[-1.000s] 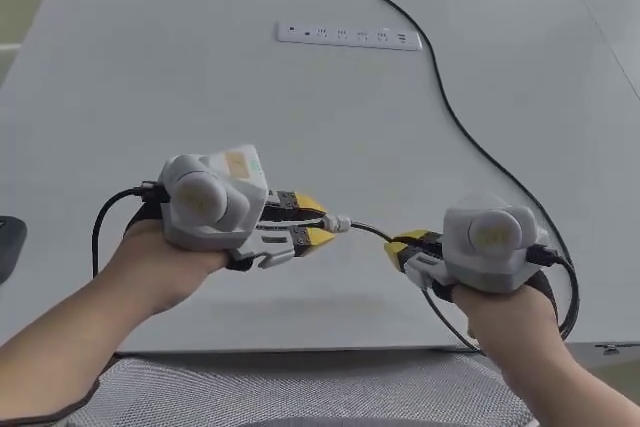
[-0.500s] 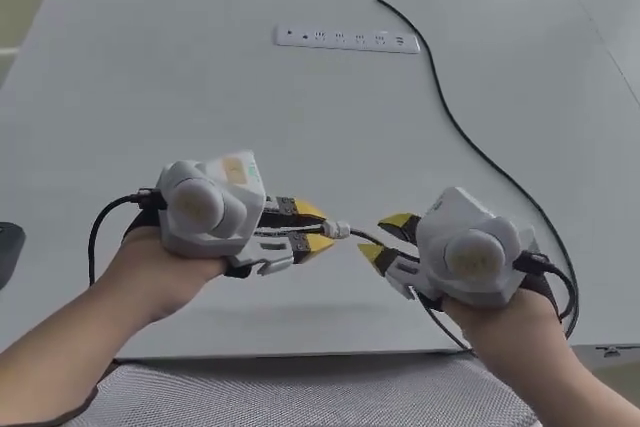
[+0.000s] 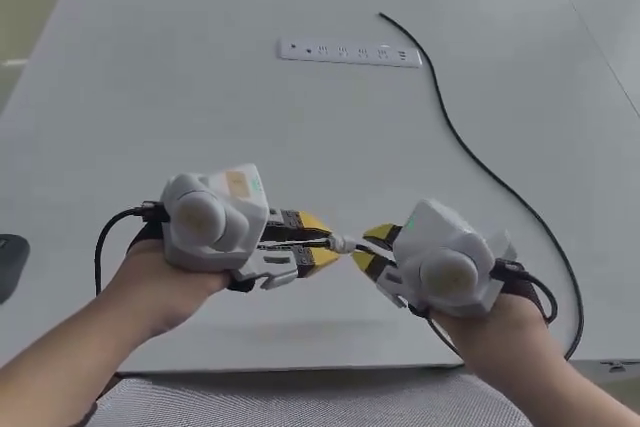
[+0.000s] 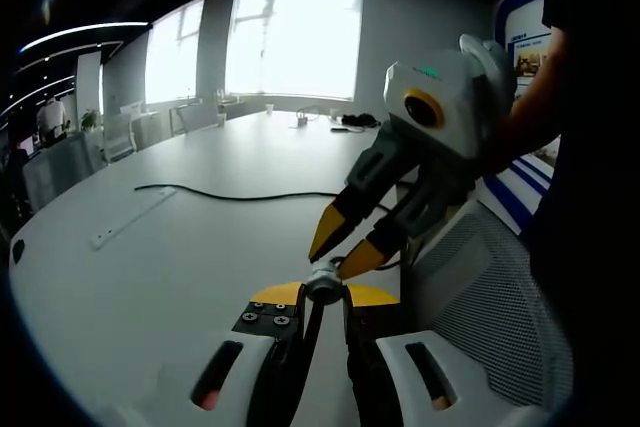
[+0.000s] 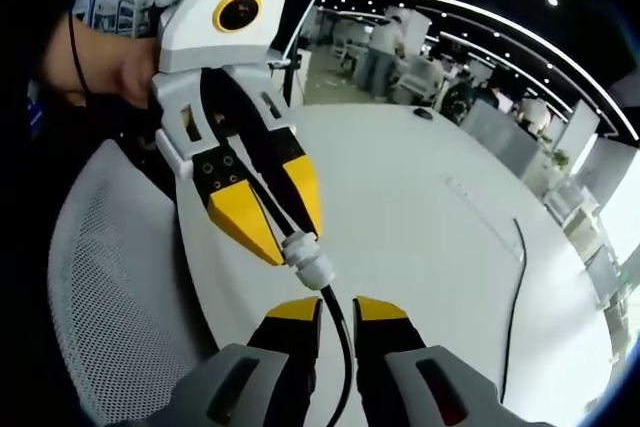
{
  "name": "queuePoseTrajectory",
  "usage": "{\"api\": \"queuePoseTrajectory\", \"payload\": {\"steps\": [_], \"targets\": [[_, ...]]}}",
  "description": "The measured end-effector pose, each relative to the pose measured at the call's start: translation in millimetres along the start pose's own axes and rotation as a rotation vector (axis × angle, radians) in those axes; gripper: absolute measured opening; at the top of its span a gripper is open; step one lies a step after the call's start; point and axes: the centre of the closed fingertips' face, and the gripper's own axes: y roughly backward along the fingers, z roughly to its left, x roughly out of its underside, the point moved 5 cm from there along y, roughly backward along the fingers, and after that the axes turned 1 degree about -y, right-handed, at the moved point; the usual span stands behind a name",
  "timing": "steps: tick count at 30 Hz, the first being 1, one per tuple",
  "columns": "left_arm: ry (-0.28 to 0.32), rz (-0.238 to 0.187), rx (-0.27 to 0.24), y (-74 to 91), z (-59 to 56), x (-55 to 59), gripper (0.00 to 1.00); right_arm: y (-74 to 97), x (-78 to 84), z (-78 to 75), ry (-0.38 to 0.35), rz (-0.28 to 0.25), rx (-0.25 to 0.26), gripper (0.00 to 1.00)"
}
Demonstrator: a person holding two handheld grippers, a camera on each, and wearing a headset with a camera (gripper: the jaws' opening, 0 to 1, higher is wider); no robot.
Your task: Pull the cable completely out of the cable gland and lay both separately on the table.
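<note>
A small white cable gland (image 3: 339,244) with a thin black cable (image 3: 354,245) coming out of it is held above the table's near edge. My left gripper (image 3: 323,241) is shut on the gland (image 4: 325,282). My right gripper (image 3: 368,250) faces it from the right, almost tip to tip. Its yellow-tipped jaws stand apart with the cable (image 5: 340,332) running down between them, just behind the gland (image 5: 308,260). In the right gripper view, my right gripper (image 5: 338,309) points up at the left gripper (image 5: 285,239). In the left gripper view, the right gripper (image 4: 336,247) hangs just over my left gripper (image 4: 325,297).
A white power strip (image 3: 350,53) lies at the far middle of the grey table (image 3: 180,97). A long black cord (image 3: 470,147) runs from it down the right side. A mesh chair seat (image 3: 300,402) sits below the near table edge. A dark object (image 3: 8,262) lies at the left edge.
My right gripper let go of the cable, opened, rolled over and moved left until its tips nearly meet the gland. The left gripper kept its hold and barely moved.
</note>
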Motion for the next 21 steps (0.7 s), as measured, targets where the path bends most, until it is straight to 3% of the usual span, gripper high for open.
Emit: {"api": "queuePoseTrajectory", "payload": {"steps": [9,21], "targets": [[0.005,0.002,0.005,0.7,0.7,0.2,0.15,0.6,-6.1,3.6,0.061,-0.021,0.009,0.02],[0.003,-0.007,0.001,0.1,1.8,-1.3,0.15,-0.2,-2.1,-2.2,0.007,-0.02,0.015,0.01]]}}
